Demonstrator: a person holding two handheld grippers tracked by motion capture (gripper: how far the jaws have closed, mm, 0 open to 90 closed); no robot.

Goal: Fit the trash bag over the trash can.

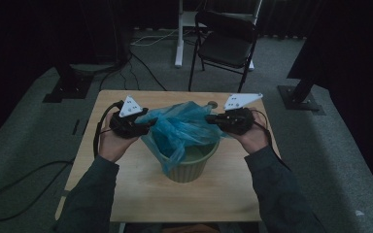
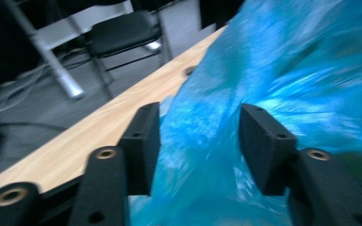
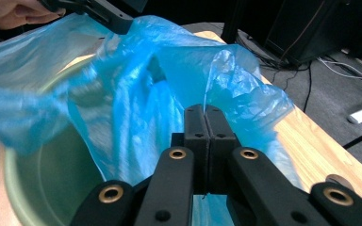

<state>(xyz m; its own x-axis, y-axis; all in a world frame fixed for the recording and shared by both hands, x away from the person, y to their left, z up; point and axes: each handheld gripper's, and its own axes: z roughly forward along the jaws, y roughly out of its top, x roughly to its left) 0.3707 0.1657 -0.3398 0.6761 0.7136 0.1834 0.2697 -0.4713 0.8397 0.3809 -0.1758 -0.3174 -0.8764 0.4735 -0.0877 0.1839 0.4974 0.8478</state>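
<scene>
A person's two hands reach in from below over a wooden table, each levelling a gripper at a blue plastic bag draped in a green pot at the table's middle. The left gripper has its fingers spread with bag film loose between them; the right gripper has its fingers pressed together, pinching the bag's edge.

My 2 grippers, left and right, are black with brass-coloured screw eyes and pale grey plates. The plastic bag is translucent blue; the pot pale green; the table light wood; my sleeves dark grey-green.

blue bag billowing over green pot, bare table in front
</scene>
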